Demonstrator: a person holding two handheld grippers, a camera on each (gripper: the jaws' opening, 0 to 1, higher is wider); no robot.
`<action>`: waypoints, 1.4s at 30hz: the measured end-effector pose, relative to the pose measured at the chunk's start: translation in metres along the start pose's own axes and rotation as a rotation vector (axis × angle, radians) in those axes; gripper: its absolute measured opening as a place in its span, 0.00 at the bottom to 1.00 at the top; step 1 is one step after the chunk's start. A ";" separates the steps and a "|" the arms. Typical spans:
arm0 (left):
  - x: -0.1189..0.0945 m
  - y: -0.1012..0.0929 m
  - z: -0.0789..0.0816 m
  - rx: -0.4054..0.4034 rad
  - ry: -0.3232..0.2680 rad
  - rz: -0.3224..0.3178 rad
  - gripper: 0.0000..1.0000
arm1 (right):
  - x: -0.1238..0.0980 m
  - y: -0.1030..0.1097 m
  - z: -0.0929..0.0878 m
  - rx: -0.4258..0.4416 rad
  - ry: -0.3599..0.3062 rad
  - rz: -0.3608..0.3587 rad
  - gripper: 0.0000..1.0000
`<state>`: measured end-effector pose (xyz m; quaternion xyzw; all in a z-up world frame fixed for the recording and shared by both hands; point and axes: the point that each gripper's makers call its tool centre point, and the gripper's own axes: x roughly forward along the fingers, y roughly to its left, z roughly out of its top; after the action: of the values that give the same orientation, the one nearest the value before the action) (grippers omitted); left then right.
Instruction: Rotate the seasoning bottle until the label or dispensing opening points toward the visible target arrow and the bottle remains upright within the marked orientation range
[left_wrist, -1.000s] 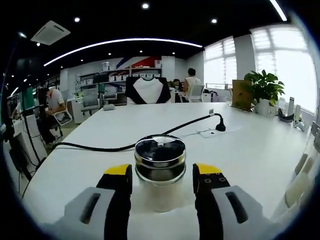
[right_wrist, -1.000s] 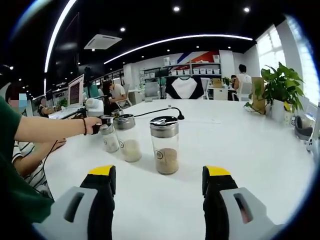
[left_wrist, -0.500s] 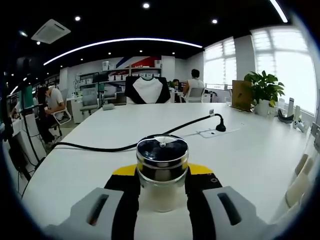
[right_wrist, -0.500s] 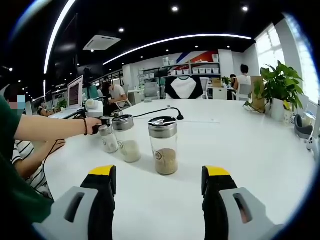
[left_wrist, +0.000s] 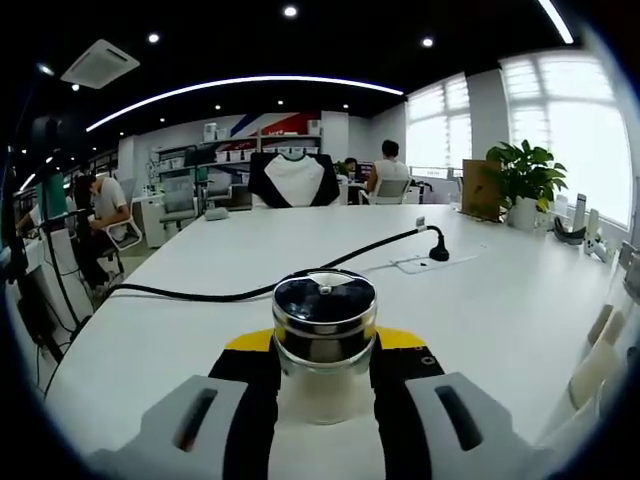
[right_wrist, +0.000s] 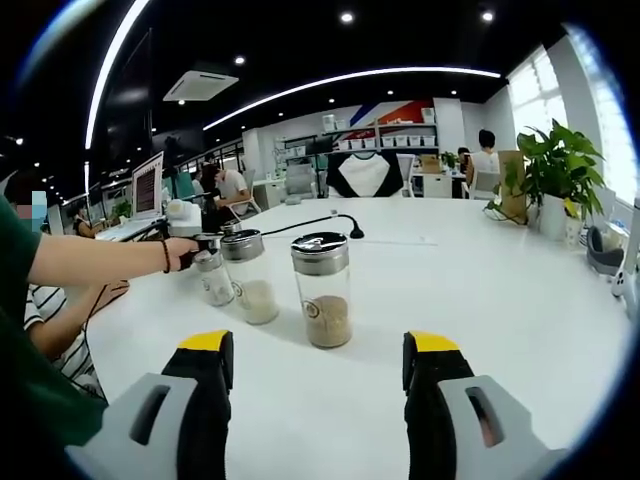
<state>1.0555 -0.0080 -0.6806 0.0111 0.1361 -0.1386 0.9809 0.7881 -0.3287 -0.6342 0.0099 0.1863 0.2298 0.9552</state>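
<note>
Big open-plan office, and everything happens on a long white table (left_wrist: 520, 300) with a black cable (left_wrist: 250, 292) snaking across it toward the far end.

Left gripper (left_wrist: 322, 352) first: its two black jaws are pinched in on the clear body of a seasoning bottle (left_wrist: 323, 330), one jaw on each side, just below the shiny metal cap. The bottle sits dead centre between them, right up close, standing upright with its long axis vertical. So any twist has to go around that vertical axis while the base stays flat on the table. Can't see a label or an arrow from this angle, so which way it needs to turn is anyone's guess.

Right gripper (right_wrist: 320, 365) is just hanging out, jaws wide apart, nothing between them. Straight ahead of it, a bit farther along the table, stands a bottle with brown seasoning (right_wrist: 321, 290). To the left of that is one with pale contents (right_wrist: 249, 276), then a smaller one (right_wrist: 212, 274) farther left, which a person's hand (right_wrist: 182, 250) reaches toward. Hard to say whether the hand actually touches it, since the fisheye squashes that corner.

My read: the left hand is the one on the job, and the right is nearest the brown bottle but well short of it.
</note>
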 end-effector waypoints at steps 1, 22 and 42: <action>-0.002 0.000 -0.001 -0.003 0.000 0.000 0.36 | 0.000 0.000 0.000 0.000 0.001 0.001 0.69; -0.036 -0.010 -0.013 0.007 0.015 0.008 0.36 | 0.000 0.002 -0.003 -0.010 0.009 0.007 0.68; -0.090 -0.031 -0.029 0.000 0.031 -0.022 0.36 | 0.005 0.010 0.004 -0.039 0.001 0.020 0.70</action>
<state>0.9566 -0.0117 -0.6835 0.0120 0.1514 -0.1490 0.9771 0.7898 -0.3172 -0.6314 -0.0070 0.1822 0.2427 0.9528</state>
